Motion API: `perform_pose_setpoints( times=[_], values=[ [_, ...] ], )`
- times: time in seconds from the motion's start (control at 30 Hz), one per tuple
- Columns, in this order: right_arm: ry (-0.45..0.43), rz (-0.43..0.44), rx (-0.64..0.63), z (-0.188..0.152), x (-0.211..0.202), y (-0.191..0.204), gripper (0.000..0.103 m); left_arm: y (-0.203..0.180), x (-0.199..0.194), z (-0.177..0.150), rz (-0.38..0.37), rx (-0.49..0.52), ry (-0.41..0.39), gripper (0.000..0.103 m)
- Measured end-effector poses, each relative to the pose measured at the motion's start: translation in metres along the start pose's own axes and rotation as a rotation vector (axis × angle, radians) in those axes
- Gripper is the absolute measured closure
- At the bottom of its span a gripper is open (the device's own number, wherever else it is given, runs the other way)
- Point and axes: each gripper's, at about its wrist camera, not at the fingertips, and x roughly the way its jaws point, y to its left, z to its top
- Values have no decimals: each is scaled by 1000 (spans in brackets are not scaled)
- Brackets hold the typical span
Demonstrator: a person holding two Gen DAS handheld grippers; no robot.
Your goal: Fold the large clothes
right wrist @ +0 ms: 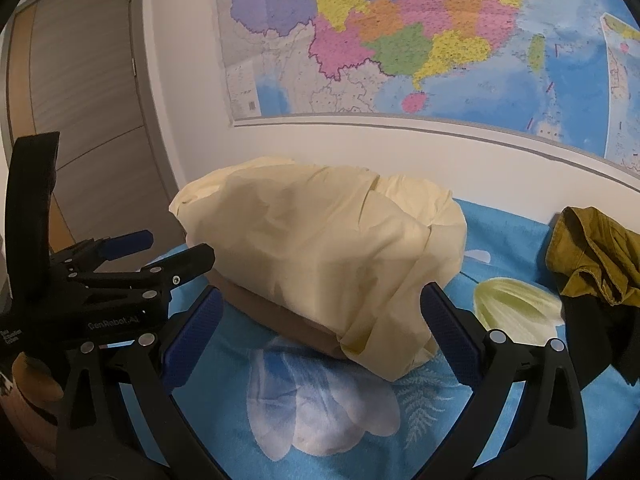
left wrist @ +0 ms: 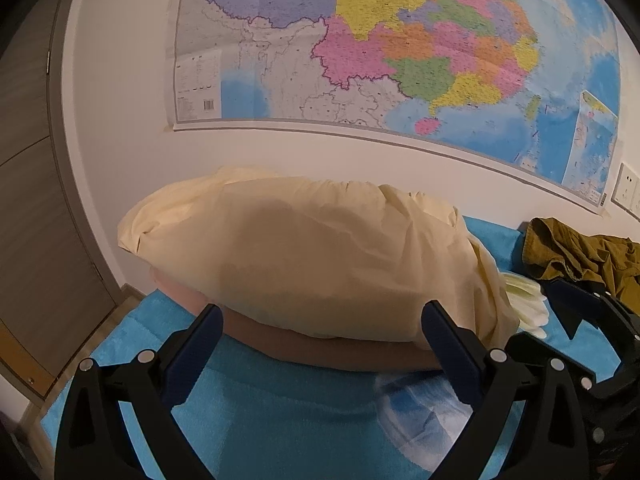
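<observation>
L gripper [left wrist: 322, 338] jaws wide apart, empty, pointed at cream pillow [left wrist: 304, 256] on blue bedsheet [left wrist: 280, 412] by the wall. R gripper [right wrist: 322, 328] also spread, nothing held, just beside L. Olive garment [right wrist: 596, 256] lies crumpled on the sheet's far right, near wall, well apart from both. Black cloth [right wrist: 592, 336] next to it. Map [left wrist: 400, 40] on wall above pillow.

Cream pillowcase [right wrist: 320, 248] matt creased cloth; bedsheet [right wrist: 512, 236] soft blue fabric; map [right wrist: 400, 40] glossy paper.
</observation>
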Motion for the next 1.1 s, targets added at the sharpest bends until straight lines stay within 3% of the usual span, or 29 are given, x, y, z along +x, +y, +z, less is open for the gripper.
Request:
perform_pose_setpoints(
  times=[1.1],
  values=[
    [24,14,-7,-14,-15,9,6,1,-19,-19,29,-29,2,7]
  ],
)
